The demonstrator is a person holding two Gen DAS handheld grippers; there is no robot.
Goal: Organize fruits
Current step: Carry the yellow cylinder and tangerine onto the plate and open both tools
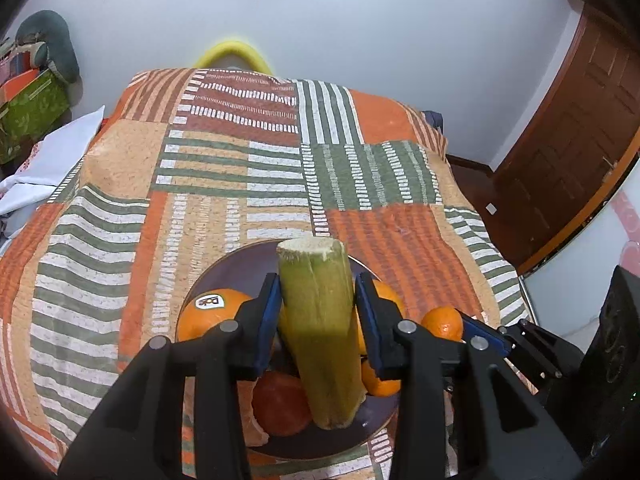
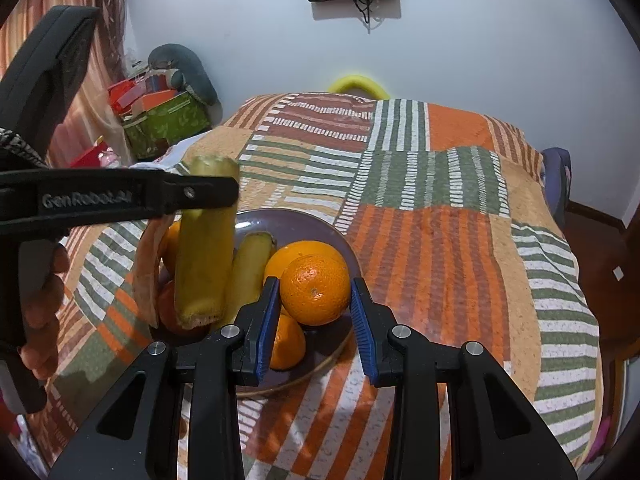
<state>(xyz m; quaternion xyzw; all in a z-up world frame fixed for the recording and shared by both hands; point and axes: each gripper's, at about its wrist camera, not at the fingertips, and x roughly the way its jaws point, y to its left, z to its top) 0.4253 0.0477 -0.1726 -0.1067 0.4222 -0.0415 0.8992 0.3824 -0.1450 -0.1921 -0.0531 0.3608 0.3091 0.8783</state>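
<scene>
My left gripper is shut on a green sugarcane piece and holds it upright over the purple plate. The cane also shows in the right wrist view, held by the left gripper. My right gripper stands around a small orange, its pads close to its sides; I cannot tell whether they touch. The plate holds a second cane piece, a Dole-sticker orange, other oranges and a red fruit.
The plate sits on a table under a striped orange and green patchwork cloth. A yellow chair back stands behind the far edge. Boxes are piled at the left wall. A wooden door is at the right.
</scene>
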